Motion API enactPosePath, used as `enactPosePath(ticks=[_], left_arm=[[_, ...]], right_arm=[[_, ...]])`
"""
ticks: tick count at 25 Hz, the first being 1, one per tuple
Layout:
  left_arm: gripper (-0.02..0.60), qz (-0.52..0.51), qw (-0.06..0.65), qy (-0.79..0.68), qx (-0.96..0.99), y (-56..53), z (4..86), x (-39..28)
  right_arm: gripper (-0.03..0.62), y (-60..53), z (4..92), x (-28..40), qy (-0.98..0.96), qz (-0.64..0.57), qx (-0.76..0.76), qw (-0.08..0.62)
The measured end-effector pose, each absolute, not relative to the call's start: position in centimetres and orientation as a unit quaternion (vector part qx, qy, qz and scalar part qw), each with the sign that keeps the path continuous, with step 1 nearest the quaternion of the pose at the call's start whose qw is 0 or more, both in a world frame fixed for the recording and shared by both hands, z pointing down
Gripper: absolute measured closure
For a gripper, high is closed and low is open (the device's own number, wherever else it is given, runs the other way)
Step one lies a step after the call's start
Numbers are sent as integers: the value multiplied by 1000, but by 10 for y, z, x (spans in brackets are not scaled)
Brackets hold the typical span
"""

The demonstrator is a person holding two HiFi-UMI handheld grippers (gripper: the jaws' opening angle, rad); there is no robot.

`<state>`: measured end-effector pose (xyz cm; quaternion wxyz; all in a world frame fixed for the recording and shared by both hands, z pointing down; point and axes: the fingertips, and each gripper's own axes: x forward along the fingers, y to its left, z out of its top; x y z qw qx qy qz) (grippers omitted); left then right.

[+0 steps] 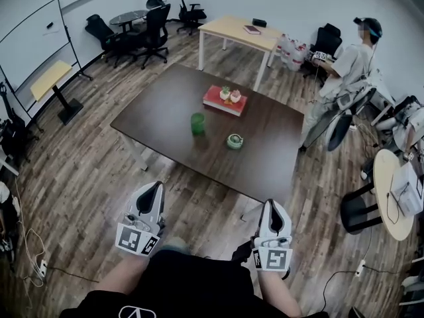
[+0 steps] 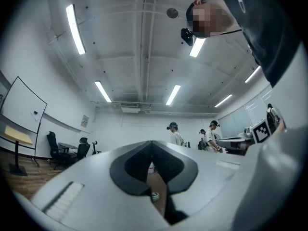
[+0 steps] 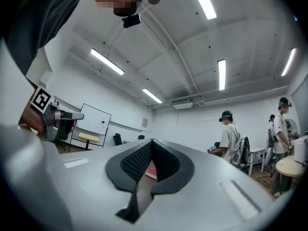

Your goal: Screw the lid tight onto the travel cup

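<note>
Showing green travel cup (image 1: 197, 124) upright on dark table (image 1: 159, 118), lid (image 1: 234, 141) off, lying near it. Holding left gripper (image 1: 154, 185) and right gripper (image 1: 272, 204) low near torso, jaws pressed together, empty.

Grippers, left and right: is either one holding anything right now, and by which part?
Nothing is held. The left gripper and right gripper are both shut and empty; the green cup and its lid sit apart on the table.

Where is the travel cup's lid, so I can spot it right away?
Look at the dark brown rectangular table mid-room. Right of the upright green travel cup, apart from it, lies the low round pale-green lid. It is flatter than the cup and nearer the camera than the red slab.
</note>
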<state>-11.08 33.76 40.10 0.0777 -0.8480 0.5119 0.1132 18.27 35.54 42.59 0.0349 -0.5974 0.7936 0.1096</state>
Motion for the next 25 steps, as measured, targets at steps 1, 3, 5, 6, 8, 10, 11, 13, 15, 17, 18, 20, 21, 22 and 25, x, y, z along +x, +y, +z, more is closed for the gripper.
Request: enactPosePath(ticks=[1,3,5,6,8,10,11,13,15,17,18,20,21,22,25], left_arm=[[581,113,76,516,-846,332,401,-110],[581,109,77,518,-845,318,401,-110],[581,104,80,519,-845,300,402,-113],[581,104,79,520,-844,288,403,-116],[581,108,76,520,-844,259,406,-122],[581,109,77,516,-846,227,409,-124],[581,110,77,513,-848,208,410,-123],[581,116,76,503,-853,166,411,-122],[581,120,75,486,-863,121,411,-123],[581,119,76,469,-872,80,409,-126],[581,119,76,462,-875,60,408,-128],[581,121,71,449,-883,23,408,-129],[581,121,66,442,-886,7,408,-129],[581,121,62,436,-890,-7,407,-128],[581,120,54,425,-896,-44,409,-122]], right_arm=[[586,348,428,184,796,104,-595,36],[586,333,431,184,800,90,-592,40],[586,317,432,181,802,87,-589,42],[586,306,433,179,803,88,-588,42],[586,282,437,172,803,84,-588,42],[586,254,439,167,805,82,-587,39],[586,238,439,165,804,84,-587,36],[586,202,438,164,799,90,-594,29],[586,166,434,163,789,94,-607,25],[586,131,430,158,779,94,-619,23],[586,114,428,156,776,95,-623,21],[586,82,426,153,769,95,-632,14],[586,68,426,152,765,91,-637,11],[586,56,425,152,762,87,-642,10],[586,27,424,151,759,86,-646,8]])
